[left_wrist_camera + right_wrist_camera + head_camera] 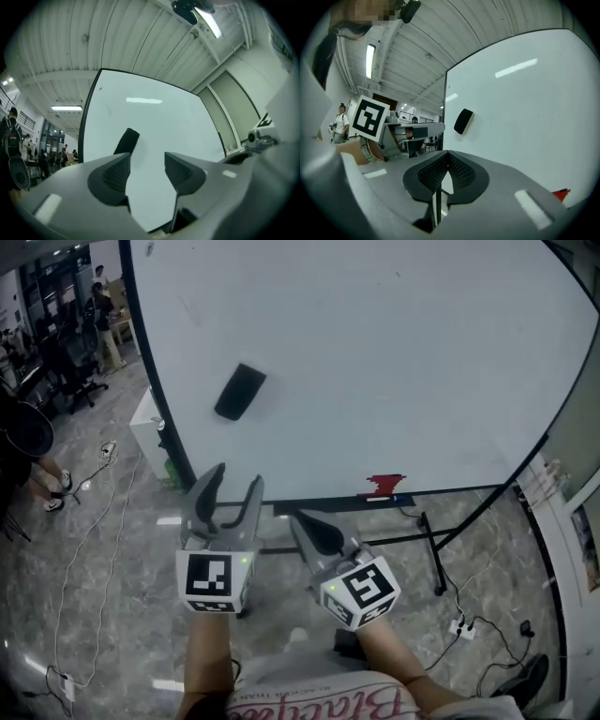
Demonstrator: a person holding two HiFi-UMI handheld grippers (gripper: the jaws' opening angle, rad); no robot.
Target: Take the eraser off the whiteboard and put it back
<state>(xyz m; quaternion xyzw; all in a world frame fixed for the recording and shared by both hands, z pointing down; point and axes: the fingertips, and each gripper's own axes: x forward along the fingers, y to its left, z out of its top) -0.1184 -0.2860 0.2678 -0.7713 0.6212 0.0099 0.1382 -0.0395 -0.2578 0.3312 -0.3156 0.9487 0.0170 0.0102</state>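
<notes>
At the left gripper fingers: spread apart, empty, clear of the board.
Right gripper fingers: pressed together, nothing between them.
Eraser: black, stuck tilted on the whiteboard, upper left, well apart from both grippers.
Tray ledge: small red item, possibly a marker; too small to tell.

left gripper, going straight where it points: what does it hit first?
Probably bare whiteboard: the open left gripper shows only white surface between its jaws. The black eraser sits just up-left of that line, by the left jaw tip; depth is unclear.
</notes>
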